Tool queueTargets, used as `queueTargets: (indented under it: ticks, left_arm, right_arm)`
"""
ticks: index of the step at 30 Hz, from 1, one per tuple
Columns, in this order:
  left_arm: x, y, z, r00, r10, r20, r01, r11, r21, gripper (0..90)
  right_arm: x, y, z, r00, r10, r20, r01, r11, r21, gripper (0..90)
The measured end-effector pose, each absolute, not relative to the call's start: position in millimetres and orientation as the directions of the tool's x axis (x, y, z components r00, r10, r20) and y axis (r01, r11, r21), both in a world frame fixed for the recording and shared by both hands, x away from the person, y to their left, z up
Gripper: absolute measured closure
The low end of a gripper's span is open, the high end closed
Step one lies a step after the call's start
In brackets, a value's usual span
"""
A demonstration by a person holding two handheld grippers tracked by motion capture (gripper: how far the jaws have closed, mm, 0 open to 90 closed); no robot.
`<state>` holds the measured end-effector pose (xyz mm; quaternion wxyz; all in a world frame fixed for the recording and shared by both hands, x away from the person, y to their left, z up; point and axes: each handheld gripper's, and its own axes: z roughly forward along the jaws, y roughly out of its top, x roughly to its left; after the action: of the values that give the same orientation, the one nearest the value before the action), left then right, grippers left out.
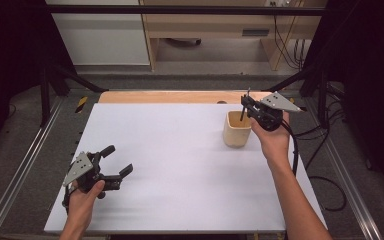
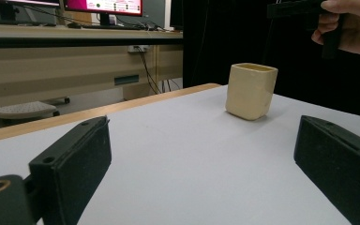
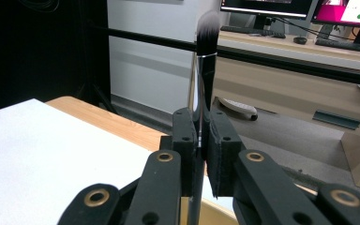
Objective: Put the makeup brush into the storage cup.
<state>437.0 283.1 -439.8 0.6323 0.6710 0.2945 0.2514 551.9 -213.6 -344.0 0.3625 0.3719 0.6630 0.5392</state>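
Observation:
A makeup brush [image 3: 205, 37] with a dark handle and grey-tipped bristles stands upright, bristles up. My right gripper [image 3: 200, 150] is shut on its handle. In the high view, the right gripper [image 1: 246, 107] hovers over a beige cup [image 1: 237, 130] at the table's far right. The brush handle [image 1: 242, 115] points down into the cup's mouth. Low over the front left corner of the table, my left gripper [image 1: 120, 159] is open and holds nothing. In the left gripper view its jaws [image 2: 206, 164] frame the cup [image 2: 251, 91] farther off, with the right hand and gripper [image 2: 304, 9] above it.
The white table top [image 1: 180, 150] has a wooden strip [image 1: 170, 96] along its far edge. Metal rails run down both sides. A black cable [image 1: 295, 155] trails from the right gripper off the table's right edge. Desks with monitors [image 3: 267, 7] stand beyond.

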Motion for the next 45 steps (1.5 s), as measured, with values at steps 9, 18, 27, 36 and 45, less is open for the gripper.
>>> queueTargets:
  ticks: [9, 18, 27, 36, 45]
  left_arm:
    - [436.9, 282.8, -440.9, 0.686, 0.727, -0.016, 0.068, -0.041, 0.997, 3.6]
    - [436.8, 284.5, -440.8, 0.676, 0.737, -0.007, 0.057, -0.042, 0.998, 3.6]
    - [436.5, 283.7, -440.5, 0.677, 0.736, -0.004, 0.054, -0.044, 0.998, 3.6]
    - [436.4, 283.6, -439.8, 0.678, 0.735, -0.003, 0.051, -0.043, 0.998, 3.7]
    - [436.6, 284.2, -439.5, 0.678, 0.735, -0.004, 0.051, -0.042, 0.998, 3.7]
  right_arm:
    - [554.1, -211.0, -351.5, -0.458, 0.886, -0.077, 0.114, 0.144, 0.983, 83.2]
    - [555.0, -214.9, -361.5, -0.45, 0.89, -0.07, 0.136, 0.146, 0.98, 83.2]
    - [553.9, -213.1, -363.1, -0.451, 0.89, -0.072, 0.141, 0.151, 0.979, 83.1]
    - [552.6, -213.1, -366.9, -0.448, 0.892, -0.057, 0.157, 0.141, 0.977, 83.1]
    - [552.8, -213.2, -371.4, -0.445, 0.894, -0.053, 0.167, 0.142, 0.976, 83.1]
